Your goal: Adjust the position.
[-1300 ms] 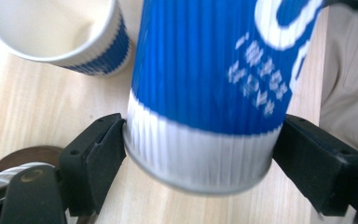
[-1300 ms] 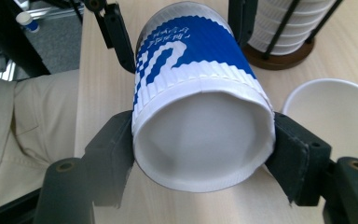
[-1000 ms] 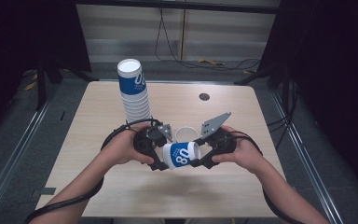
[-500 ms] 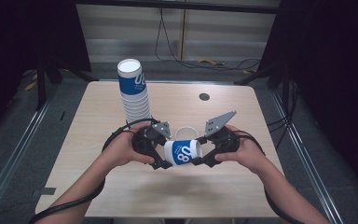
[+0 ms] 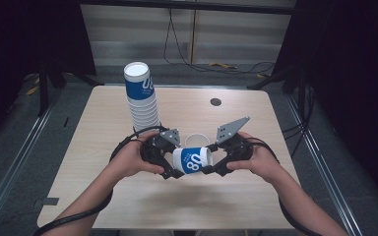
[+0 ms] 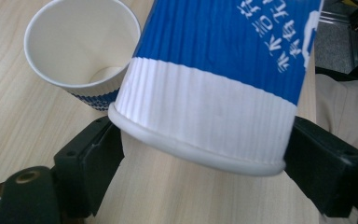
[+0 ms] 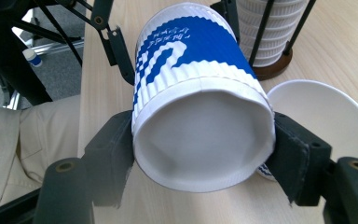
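A blue and white paper cup [image 5: 193,160] lies on its side above the near middle of the table [image 5: 275,206], held up between the two grippers; the right gripper [image 5: 211,168] is clenched on the cup's base end, its two black jaws pressed against either side of the white band just behind the bottom rim, as the right gripper view shows; the left gripper [image 5: 172,169] sits at the cup's mouth end, and in the left gripper view the rolled rim lies between its jaws, the jaw on that view's right against the cup wall and the other close by the rim, so whether it grips or has let go I cannot tell; its jaws have just been opening a little with the cup between them; a second cup [image 5: 197,141] stands upright and open just beyond the held one; farther off, left of centre, a tall stack of cups [image 5: 141,98] rises from a stand.
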Tool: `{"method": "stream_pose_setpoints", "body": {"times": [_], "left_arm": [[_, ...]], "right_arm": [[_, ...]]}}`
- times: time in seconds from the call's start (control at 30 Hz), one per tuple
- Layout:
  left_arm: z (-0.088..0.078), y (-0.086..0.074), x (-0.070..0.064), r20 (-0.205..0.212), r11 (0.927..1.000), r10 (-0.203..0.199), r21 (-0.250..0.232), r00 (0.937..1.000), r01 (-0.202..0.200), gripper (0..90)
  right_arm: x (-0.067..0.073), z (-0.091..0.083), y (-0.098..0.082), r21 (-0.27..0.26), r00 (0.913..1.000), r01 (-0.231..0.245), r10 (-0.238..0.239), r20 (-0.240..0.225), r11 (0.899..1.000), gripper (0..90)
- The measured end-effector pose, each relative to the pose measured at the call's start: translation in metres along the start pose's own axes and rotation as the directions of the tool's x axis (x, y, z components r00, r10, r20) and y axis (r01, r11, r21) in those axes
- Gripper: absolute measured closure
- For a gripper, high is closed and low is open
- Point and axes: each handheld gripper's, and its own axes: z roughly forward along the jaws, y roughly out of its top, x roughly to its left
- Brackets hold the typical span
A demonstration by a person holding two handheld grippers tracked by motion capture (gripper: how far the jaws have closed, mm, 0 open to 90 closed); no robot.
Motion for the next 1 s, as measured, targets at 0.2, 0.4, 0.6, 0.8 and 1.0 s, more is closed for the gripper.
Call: {"method": "stream_pose_setpoints", "body": {"times": [0.2, 0.4, 0.6, 0.8, 1.0], "left_arm": [[0.0017, 0.0, 0.0, -0.007, 0.9999, -0.003, -0.014, 1.0, 0.003, 15.5], [-0.0002, -0.0022, -0.0003, 0.021, 0.9991, -0.009, -0.042, 0.9997, 0.01, 33.1], [-0.0027, -0.0003, -0.0017, 0.015, 0.9999, 0.001, -0.013, 0.9999, -0.001, 27.6], [0.0002, 0.0012, 0.0005, -0.01, 0.9994, -0.008, 0.033, 0.9999, 0.009, 15.1], [0.0007, 0.0053, -0.0011, -0.012, 0.998, 0.032, 0.054, 0.9994, -0.032, 13.6]], "right_arm": [[-0.0006, -0.0014, 0.0007, -0.02, 1.0, -0.005, 0.005, 0.0, 1.0, 29.0], [-0.0007, -0.0019, 0.0002, -0.029, 1.0, -0.006, 0.006, 0.006, 1.0, 28.9], [-0.0011, 0.0002, -0.0017, -0.021, 1.0, -0.006, 0.006, 0.004, 1.0, 28.9], [0.0009, 0.0034, 0.0005, -0.011, 0.9999, 0.008, -0.008, -0.011, 1.0, 29.0], [0.0008, 0.0048, 0.0007, -0.011, 0.9997, 0.017, -0.017, -0.02, 1.0, 29.0]]}}
